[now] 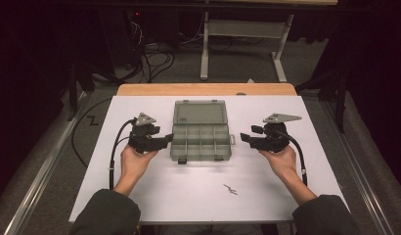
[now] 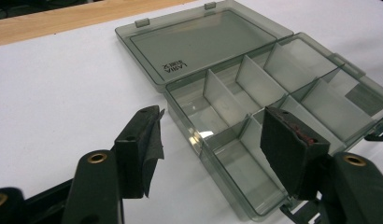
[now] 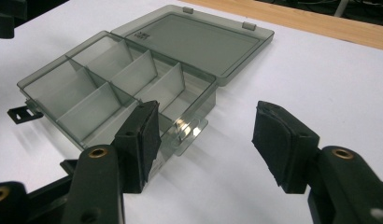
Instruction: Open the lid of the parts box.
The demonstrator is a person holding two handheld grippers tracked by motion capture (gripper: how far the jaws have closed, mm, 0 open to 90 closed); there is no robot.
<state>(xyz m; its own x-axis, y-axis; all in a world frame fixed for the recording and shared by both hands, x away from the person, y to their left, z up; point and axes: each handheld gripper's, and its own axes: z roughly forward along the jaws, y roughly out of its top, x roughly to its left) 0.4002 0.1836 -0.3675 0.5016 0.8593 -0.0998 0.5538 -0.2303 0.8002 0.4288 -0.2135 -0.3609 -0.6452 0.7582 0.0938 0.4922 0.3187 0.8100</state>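
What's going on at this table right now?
A person holds a two-jaw gripper in each hand on either side of a smoky plastic compartment box on the white table. The box lies open, its lid flat behind it, compartments empty. The left gripper and right gripper both stand open, holding nothing. A small metal piece lies nearer the person.

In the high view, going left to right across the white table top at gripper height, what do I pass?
Left gripper, black, jaws open → translucent grey plastic compartment box, lid open flat → right gripper, black, jaws open. All on the white table top; neither gripper holds anything.
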